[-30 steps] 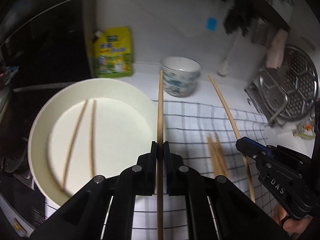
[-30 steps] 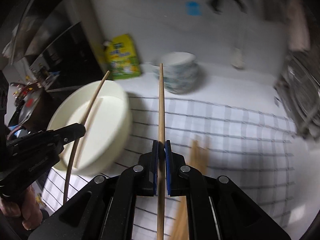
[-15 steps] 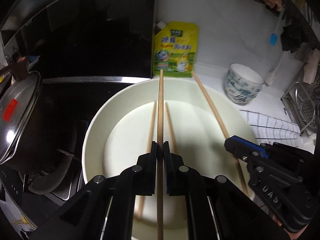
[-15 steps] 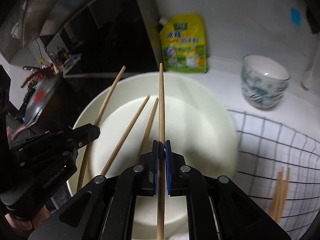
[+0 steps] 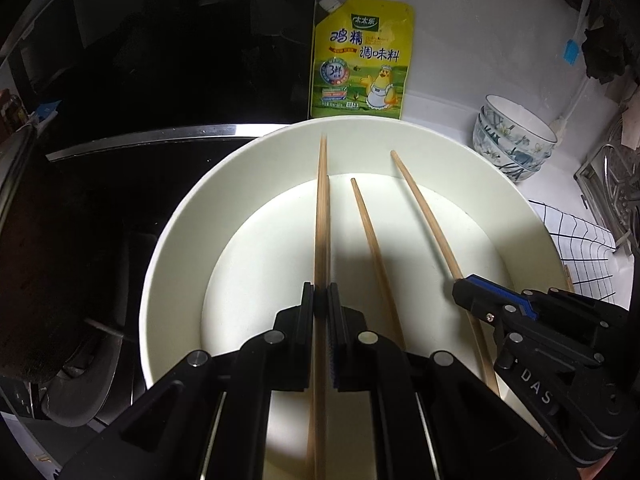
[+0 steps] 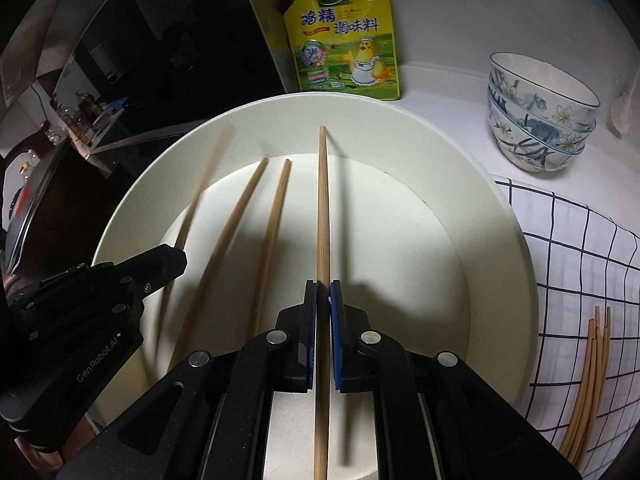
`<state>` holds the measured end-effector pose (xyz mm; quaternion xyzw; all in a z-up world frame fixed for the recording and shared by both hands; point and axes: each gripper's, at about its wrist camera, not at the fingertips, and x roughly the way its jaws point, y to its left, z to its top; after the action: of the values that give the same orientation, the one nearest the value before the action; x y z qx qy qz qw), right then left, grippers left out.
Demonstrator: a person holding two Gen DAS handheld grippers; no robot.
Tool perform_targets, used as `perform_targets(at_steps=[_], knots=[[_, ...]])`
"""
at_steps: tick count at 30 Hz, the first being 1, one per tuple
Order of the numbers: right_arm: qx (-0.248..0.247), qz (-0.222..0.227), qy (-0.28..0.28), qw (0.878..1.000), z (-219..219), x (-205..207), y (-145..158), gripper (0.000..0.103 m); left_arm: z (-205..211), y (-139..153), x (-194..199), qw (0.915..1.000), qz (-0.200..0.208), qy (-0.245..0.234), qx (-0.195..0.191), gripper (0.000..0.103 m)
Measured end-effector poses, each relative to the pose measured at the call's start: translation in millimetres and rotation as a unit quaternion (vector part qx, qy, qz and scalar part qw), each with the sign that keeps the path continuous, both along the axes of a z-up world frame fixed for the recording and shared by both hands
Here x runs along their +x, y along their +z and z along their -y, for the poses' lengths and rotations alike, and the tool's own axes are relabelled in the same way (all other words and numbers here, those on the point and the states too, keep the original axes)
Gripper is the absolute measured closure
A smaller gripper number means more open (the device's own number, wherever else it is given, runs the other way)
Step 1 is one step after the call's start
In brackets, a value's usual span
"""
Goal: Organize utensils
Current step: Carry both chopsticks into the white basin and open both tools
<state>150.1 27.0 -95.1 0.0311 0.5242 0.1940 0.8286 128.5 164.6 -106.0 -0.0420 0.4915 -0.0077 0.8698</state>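
A large white basin [image 5: 176,240] [image 6: 500,208] sits by the stove, with two wooden chopsticks lying in it [image 6: 276,216]. My left gripper [image 5: 320,300] is shut on a chopstick [image 5: 322,208] held low over the basin; in the right wrist view [image 6: 176,258] that chopstick [image 6: 200,196] is blurred. My right gripper [image 6: 323,292] is shut on another chopstick [image 6: 322,200] that points into the basin; it also shows in the left wrist view [image 5: 460,290], holding its chopstick [image 5: 424,208]. Several loose chopsticks [image 6: 588,376] lie on the checked cloth.
A yellow seasoning pouch [image 5: 362,66] leans on the wall behind the basin. Stacked flowered bowls [image 6: 540,120] stand at the right. A black stove top [image 5: 120,80] lies left, a checked cloth [image 6: 580,260] and a metal rack [image 5: 616,184] right.
Both grippers have moved left from over the checked cloth to over the basin and come lower and closer in, each still holding its chopstick.
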Motion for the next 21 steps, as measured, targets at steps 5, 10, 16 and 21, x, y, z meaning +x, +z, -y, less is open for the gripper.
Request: perform_targets(at_steps=[5,10,16,21], knots=[[-0.017,0.01,-0.01,1.0,1,-2,1,0.093,-1,2,1,1.0,0.004,0.001,-0.002,0.085],[-0.015,0.022,-0.015,1.0,6,-7,9,0.087,-4,9,-5,0.9998,0.014,0.012,0.003,0.057],[-0.013,0.027,-0.014,0.999,11,-21,17,0.077,-8,18,-16,0.9996,0.019,0.017,0.011,0.051],[-0.01,0.026,-0.017,0.999,17,-34,23,0.077,-11,23,-24,0.9997,0.012,0.021,0.01,0.049]])
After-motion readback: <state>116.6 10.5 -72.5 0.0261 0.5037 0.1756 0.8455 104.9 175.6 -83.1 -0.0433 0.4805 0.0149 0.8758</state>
